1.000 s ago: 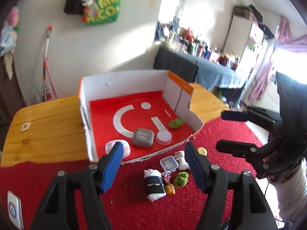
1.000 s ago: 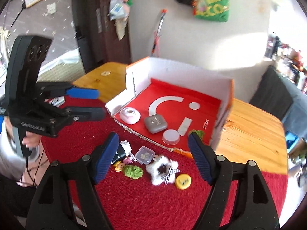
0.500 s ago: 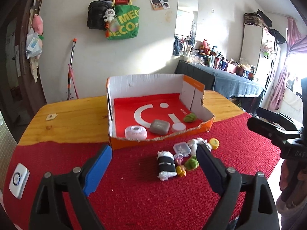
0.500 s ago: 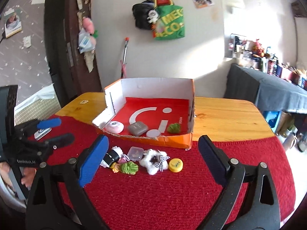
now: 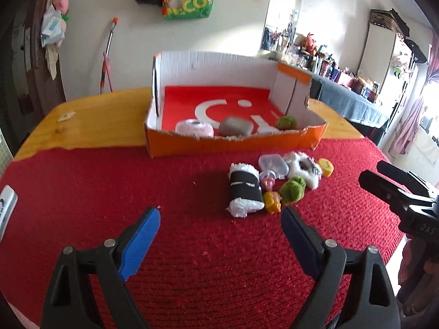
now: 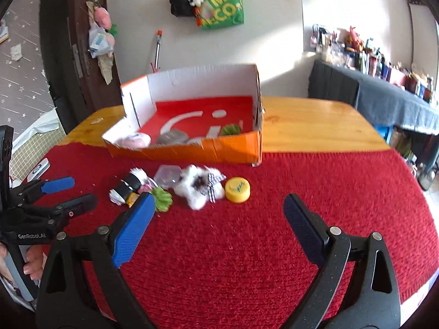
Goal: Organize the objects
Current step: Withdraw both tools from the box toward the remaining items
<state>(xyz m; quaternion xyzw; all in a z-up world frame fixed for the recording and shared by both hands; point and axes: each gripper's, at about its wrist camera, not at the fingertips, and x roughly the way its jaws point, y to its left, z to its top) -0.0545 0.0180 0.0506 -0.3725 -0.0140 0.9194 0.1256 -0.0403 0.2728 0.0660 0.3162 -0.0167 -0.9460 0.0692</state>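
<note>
Now, both sets of fingers spread wide, gripping nothing, left gripper (image 5: pixel 221 220), right gripper (image 6: pixel 216 208). Small toys (image 5: pixel 277 183) clustered on red cloth (image 5: pixel 192 246) before orange box (image 5: pixel 233 144). Yellow cap (image 6: pixel 237 189) clearer from right; remote (image 5: pixel 5 208) larger from left.

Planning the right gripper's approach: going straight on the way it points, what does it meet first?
Probably the bare red knitted cloth; the right gripper aims just right of the round yellow cap, though depth is unclear.
</note>
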